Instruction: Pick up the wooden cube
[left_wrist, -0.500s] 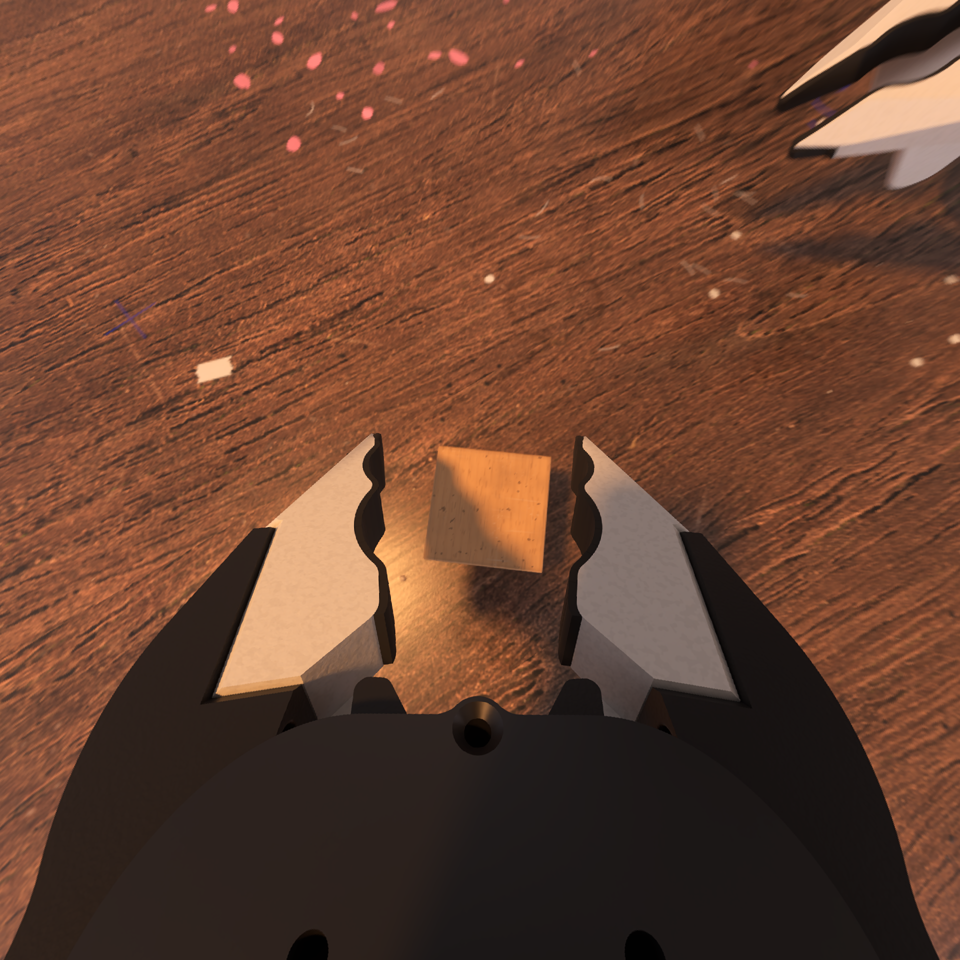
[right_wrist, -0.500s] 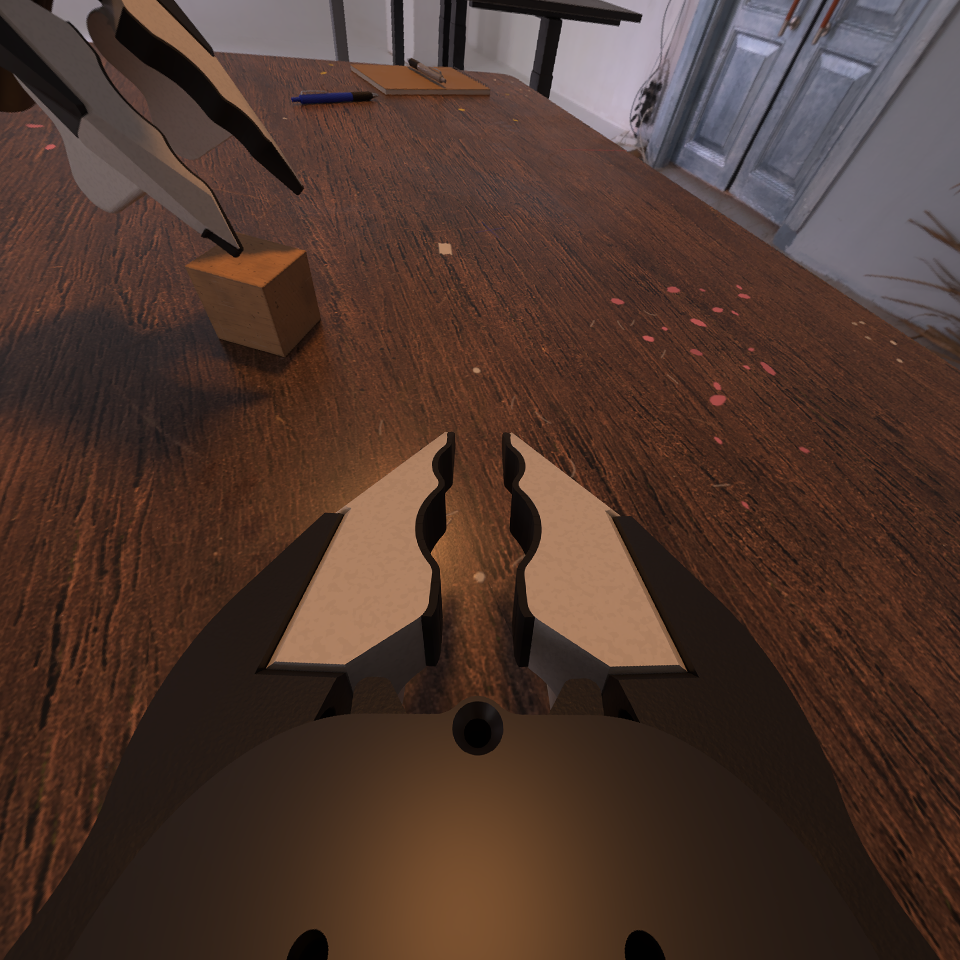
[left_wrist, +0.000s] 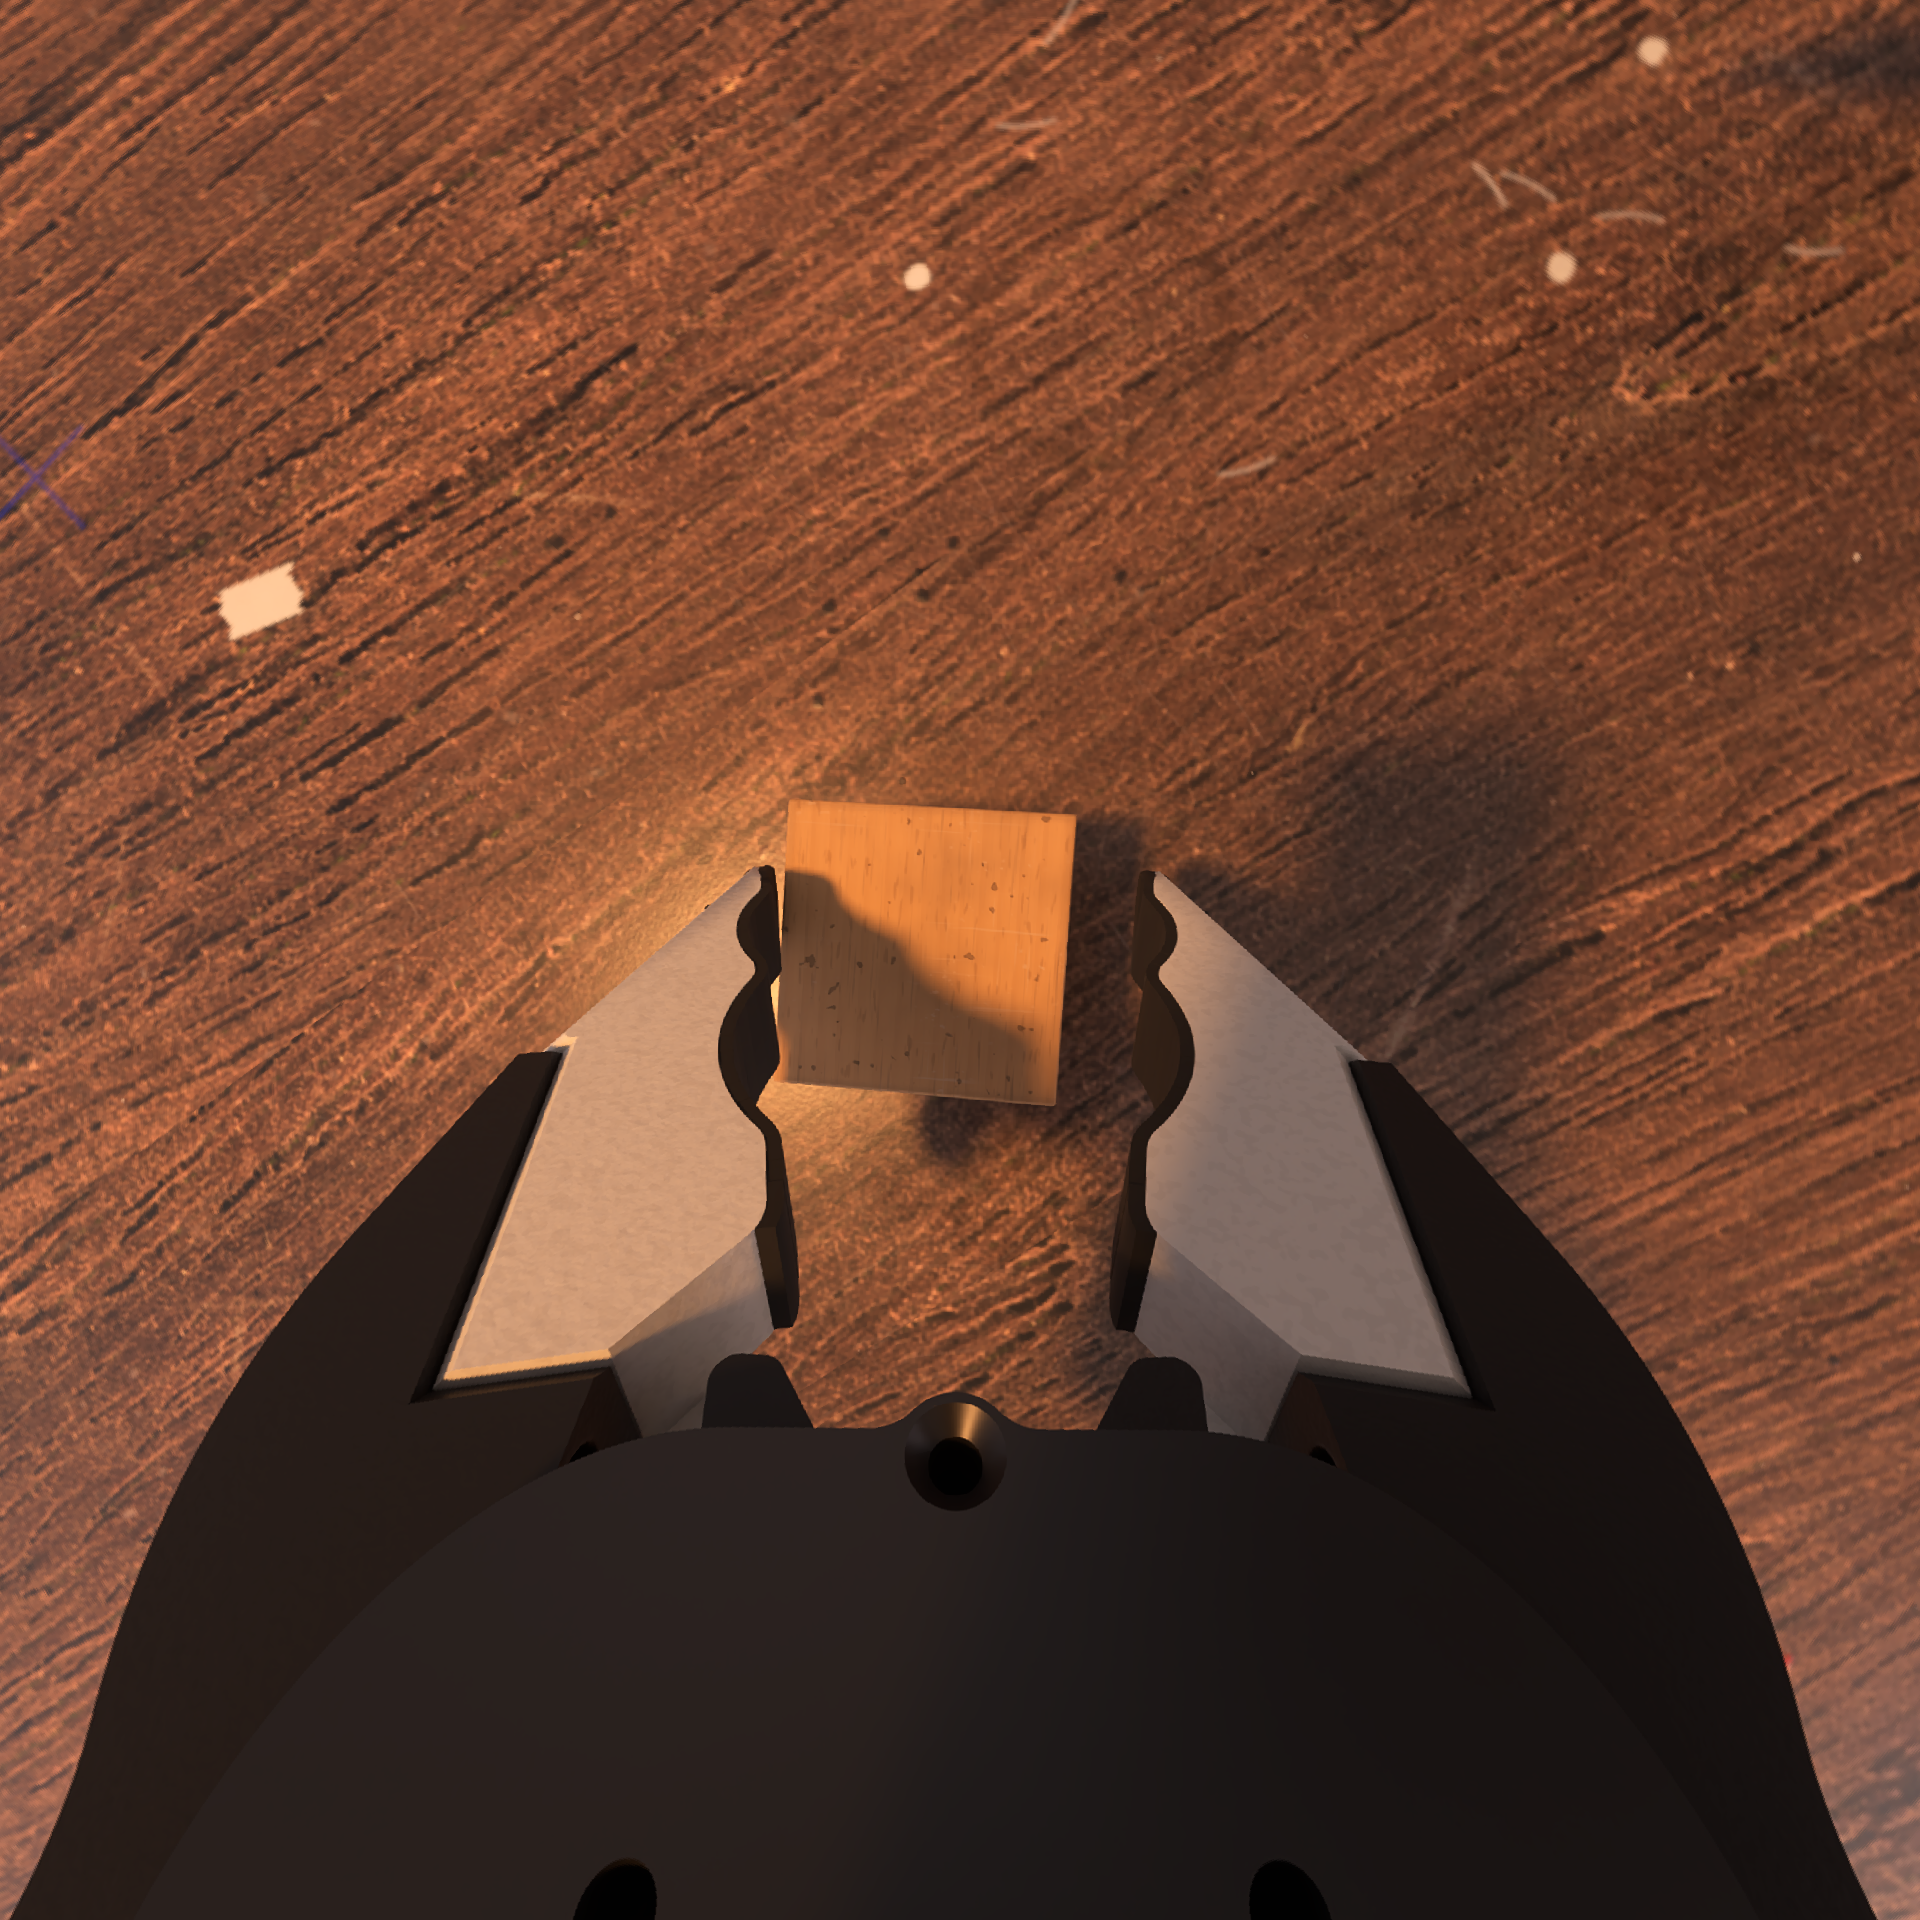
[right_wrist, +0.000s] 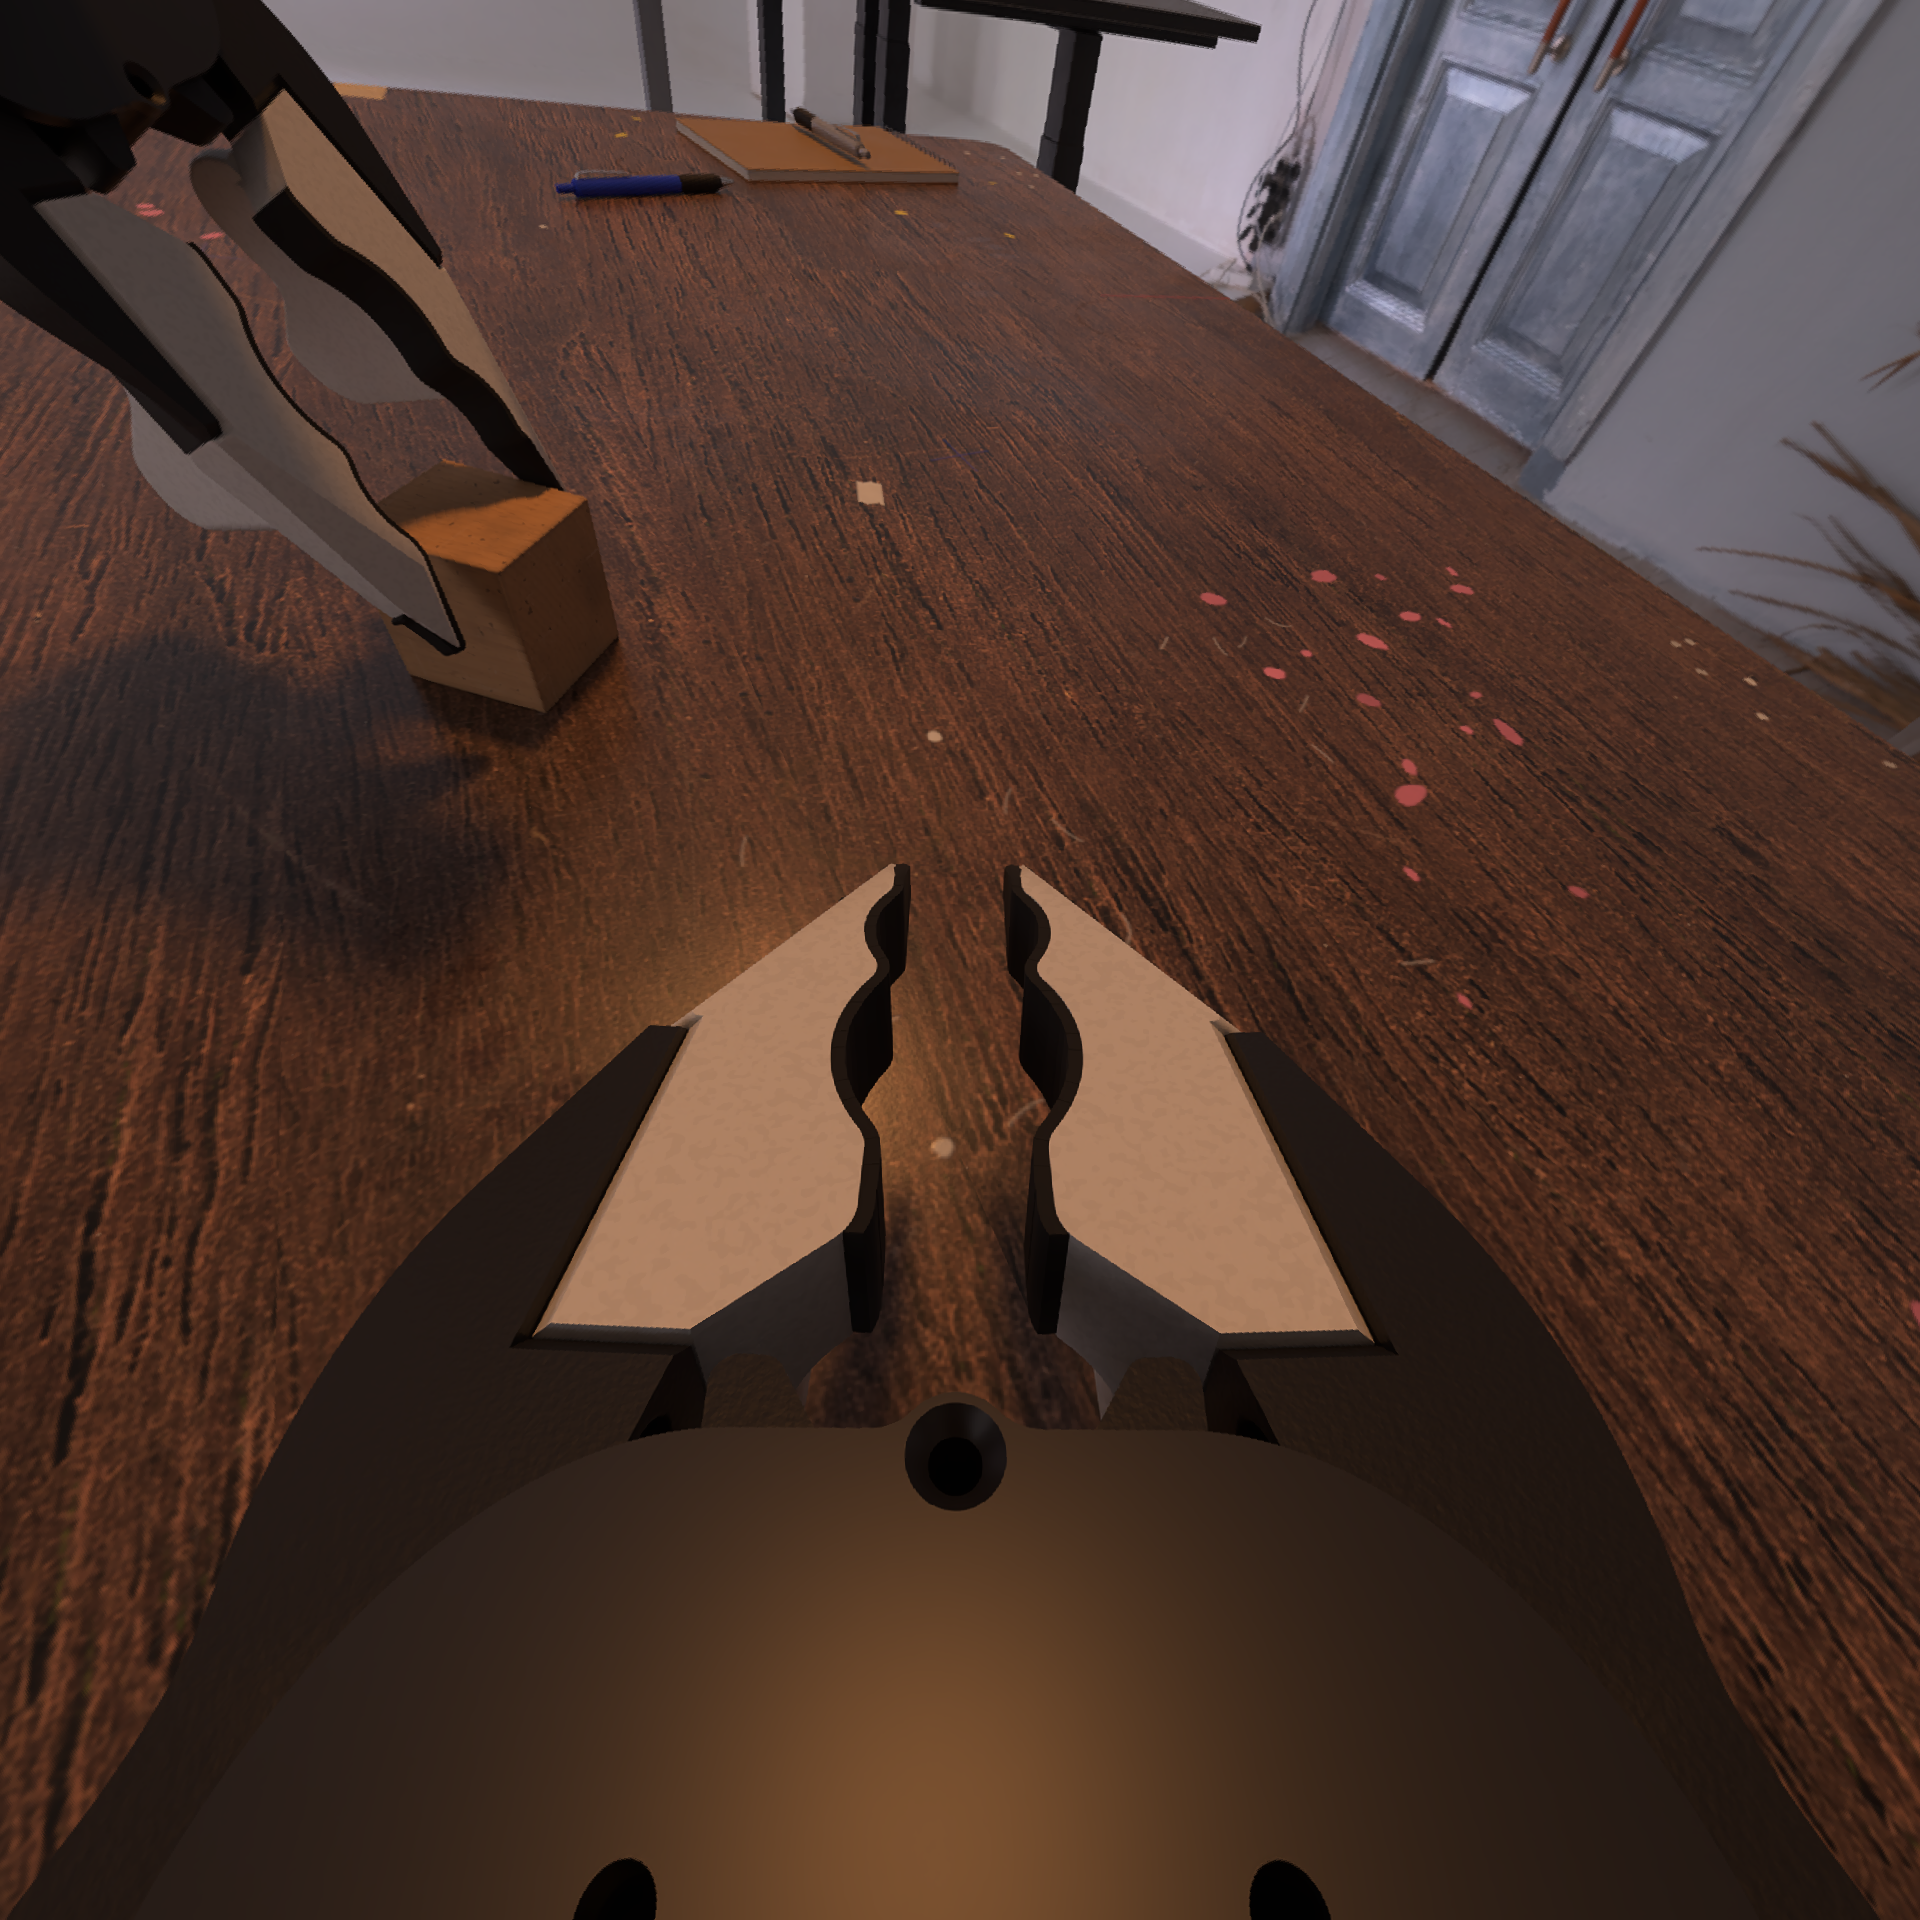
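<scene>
Left wrist view. I see my left tool (left_wrist: 954, 883) pointed steeply down at the tabletop (left_wrist: 1351, 623), its two fingers spread wide. The wooden cube (left_wrist: 925, 951) sits on the tabletop between the fingertips. The finger on the picture's left (left_wrist: 634, 1122) has its wavy inner edge touching or just beside the cube's side; I cannot tell which. The other finger (left_wrist: 1247, 1132) stands apart from the cube, with a strip of bare tabletop and shadow between them. The tool has hold of nothing. A shadow falls across the cube's top face. Beyond the cube and to its left lies a small pale scrap (left_wrist: 260, 601); pale specks lie farther beyond the cube.

Right wrist view. My right tool (right_wrist: 956, 883) hangs low over the tabletop (right_wrist: 1039, 520), well apart from the cube (right_wrist: 520, 592), which lies to its front left. Its fingers are parted by only a narrow gap, with nothing between them. The left tool (right_wrist: 494, 561) comes down at a slant onto the cube, one fingertip on each side, the near one overlapping the cube's near face. Past the cube, at the tabletop's far end, lie a blue pen (right_wrist: 644, 185) and an orange notebook (right_wrist: 821, 151) with a second pen (right_wrist: 831, 130) on it. Right of the cube, red spots (right_wrist: 1382, 665) dot the tabletop; beyond the tabletop's right edge stands a blue-grey door (right_wrist: 1538, 197).
</scene>
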